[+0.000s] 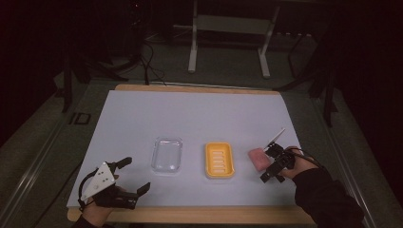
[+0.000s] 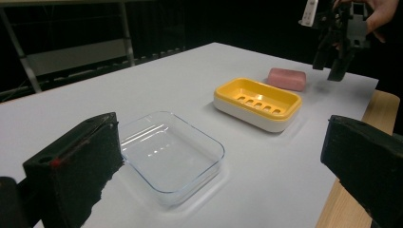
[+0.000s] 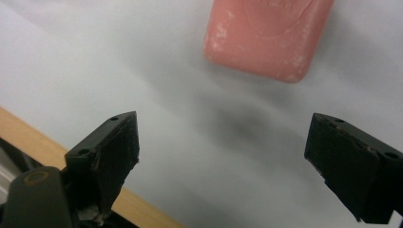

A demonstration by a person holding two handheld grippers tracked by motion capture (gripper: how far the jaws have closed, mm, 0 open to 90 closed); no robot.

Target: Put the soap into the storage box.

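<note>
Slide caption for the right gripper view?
Open right claw hovering over white table, pink soap bar just ahead.

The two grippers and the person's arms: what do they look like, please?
Both grippers are black with two blocky jaws. The left gripper carries a grey three-cornered plate with small dark dots on top. The right gripper has a white stick-like part rising from it and a thin black cable looping near the wrist. The person's right arm wears a dark sleeve.

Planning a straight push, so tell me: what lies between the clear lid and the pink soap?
The yellow soap dish sits between the clear lid and pink soap, seen in the high view.
</note>
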